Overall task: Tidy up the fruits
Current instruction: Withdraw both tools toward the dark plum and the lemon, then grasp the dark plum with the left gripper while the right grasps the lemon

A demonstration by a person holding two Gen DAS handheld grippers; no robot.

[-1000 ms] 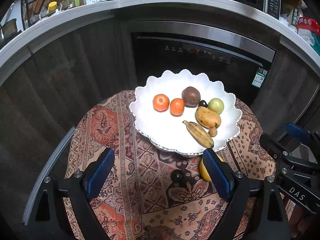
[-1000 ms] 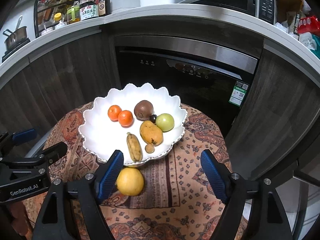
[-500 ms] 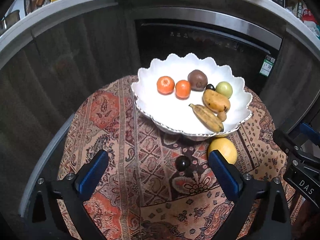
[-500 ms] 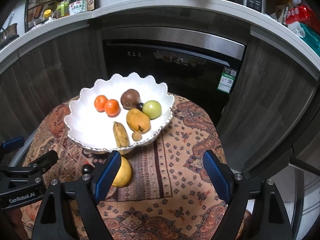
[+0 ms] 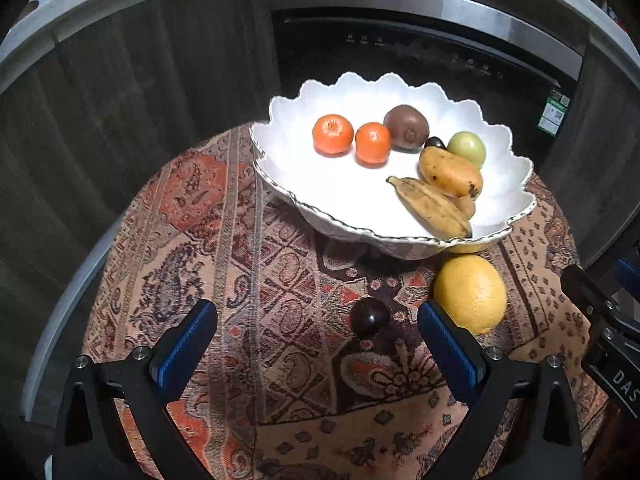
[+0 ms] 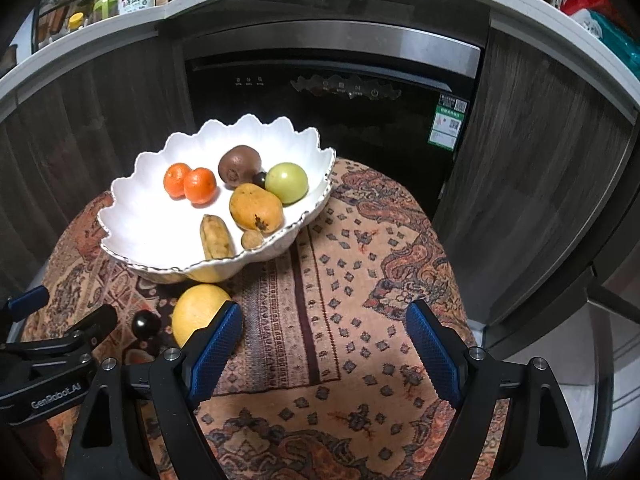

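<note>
Both pairs of jaws stand released, empty. Left gripper frames the dark plum lower centre; yellow citrus lies just beside the white bowl. Judged step: approaching loose fruit; next, close on the plum. Since earlier, both grippers have sunk closer; right gripper hovers.

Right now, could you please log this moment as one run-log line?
left gripper: open, above dark plum | right gripper: open, empty | lemon, plum: on cloth | bowl: seven fruits visible

Glossy white bowl on woven patterned cloth.
</note>
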